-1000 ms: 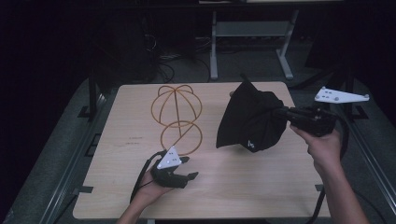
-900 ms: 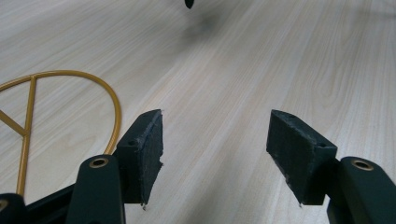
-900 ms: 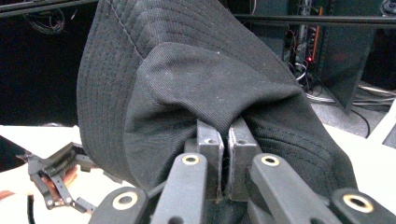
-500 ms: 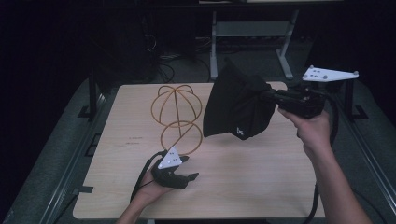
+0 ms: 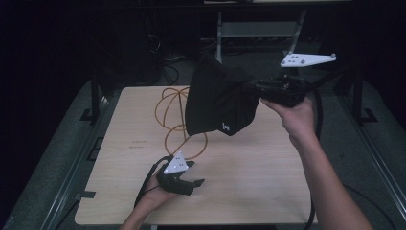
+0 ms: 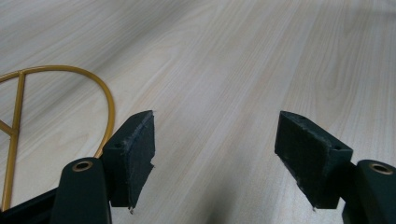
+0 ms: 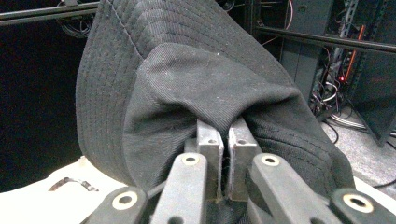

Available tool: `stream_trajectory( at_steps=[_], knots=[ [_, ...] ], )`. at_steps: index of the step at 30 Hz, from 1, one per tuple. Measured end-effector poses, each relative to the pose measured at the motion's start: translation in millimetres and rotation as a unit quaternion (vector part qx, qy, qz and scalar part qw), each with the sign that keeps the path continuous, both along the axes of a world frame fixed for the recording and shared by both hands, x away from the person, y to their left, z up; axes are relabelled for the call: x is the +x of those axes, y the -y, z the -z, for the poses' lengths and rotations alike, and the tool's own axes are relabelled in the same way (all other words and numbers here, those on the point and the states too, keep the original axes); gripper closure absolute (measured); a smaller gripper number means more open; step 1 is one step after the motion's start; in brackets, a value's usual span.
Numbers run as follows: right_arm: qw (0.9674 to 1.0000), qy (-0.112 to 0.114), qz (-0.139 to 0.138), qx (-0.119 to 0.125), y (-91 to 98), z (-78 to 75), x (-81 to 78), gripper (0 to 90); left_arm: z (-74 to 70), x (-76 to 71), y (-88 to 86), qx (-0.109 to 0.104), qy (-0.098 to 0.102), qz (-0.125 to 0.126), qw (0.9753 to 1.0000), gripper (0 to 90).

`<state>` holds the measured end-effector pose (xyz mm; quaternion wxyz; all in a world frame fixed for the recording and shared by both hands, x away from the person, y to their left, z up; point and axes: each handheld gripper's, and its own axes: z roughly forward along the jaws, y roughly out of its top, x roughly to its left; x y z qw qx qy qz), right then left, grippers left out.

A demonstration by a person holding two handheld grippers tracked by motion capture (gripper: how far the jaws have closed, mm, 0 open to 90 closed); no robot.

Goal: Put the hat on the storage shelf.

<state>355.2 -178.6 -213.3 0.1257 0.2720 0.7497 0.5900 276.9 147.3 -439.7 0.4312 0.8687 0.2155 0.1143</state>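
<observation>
Right hand-held gripper (image 5: 249, 87): held up above the far right part of the table, pointing toward the left of the high view; its jaws are pressed together on a fold of black cloth, as the right gripper view shows (image 7: 223, 140).
Black hat (image 5: 218, 98): a soft, brimmed fabric hat with rows of stitching on the brim; it hangs in the air from the right hand-held gripper, clear of the table, with a small pale mark near its lower edge. In the right gripper view (image 7: 187, 79) the cloth bunches around the pinched spot.
Right hand (image 5: 294, 115): grips the body of the right hand-held gripper, forearm coming in from the lower right; a white three-cornered plate (image 5: 306, 59) stands over it.
Left hand-held gripper (image 5: 195, 182): low at the near edge of the table, pointing right in the high view; its jaws stand wide apart and have just been opening, with bare wood between them (image 6: 215, 154).
Left hand (image 5: 153, 194): holds that gripper from below and behind.
Wire stand (image 5: 174, 120): a gold wire frame with a round base ring on the table, just beyond the left hand-held gripper; the hanging hat covers its upper right part in the high view. An arc of the ring lies just left of the left jaw (image 6: 60, 72).
Table (image 5: 249, 182): pale wood.
</observation>
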Motion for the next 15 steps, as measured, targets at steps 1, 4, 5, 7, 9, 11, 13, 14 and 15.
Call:
stream_trajectory(
  at_steps=[1, 4, 5, 7, 9, 11, 13, 14, 15],
  knots=[
    [1.0, 0.0, -0.002, 0.0, -3.0, -1.8, 1.3, 86.5, -0.1, -0.1, -0.2, -0.002, -0.001, -0.001, 1.0, 28.5],
    [1.0, 0.002, -0.005, -0.005, -11.9, -7.3, 4.9, 86.5, -0.9, 0.7, -1.8, -0.006, 0.001, -0.002, 1.0, 28.5],
    [1.0, 0.001, -0.006, -0.007, -15.5, -9.6, 5.9, 86.5, -0.8, 0.7, -1.7, -0.007, 0.0, -0.003, 1.0, 28.5],
    [0.9999, 0.002, -0.009, -0.014, -22.9, -14.2, 9.2, 86.5, -0.7, 0.9, -1.4, -0.008, 0.001, -0.001, 1.0, 28.5],
    [0.9998, 0.002, -0.01, -0.015, -25.5, -15.6, 10.8, 86.5, -0.9, 0.6, -0.9, -0.008, 0.001, -0.001, 1.0, 28.5],
    [0.9998, 0.0, -0.011, -0.018, -31.4, -18.9, 14.8, 86.5, -0.8, 0.1, -0.1, -0.01, -0.002, -0.002, 1.0, 28.6],
    [0.9997, -0.004, -0.016, -0.02, -37.1, -21.8, 17.9, 86.5, 0.4, 0.4, 0.4, -0.009, 0.002, -0.003, 1.0, 28.6],
    [0.9997, -0.004, -0.018, -0.019, -39.5, -22.9, 18.8, 86.5, 1.1, 1.1, 0.0, -0.006, 0.002, -0.002, 1.0, 28.6],
    [0.9996, -0.004, -0.02, -0.019, -42.9, -24.8, 19.9, 86.5, 2.3, 1.6, 0.2, -0.007, 0.0, -0.003, 1.0, 28.6]
  ],
)
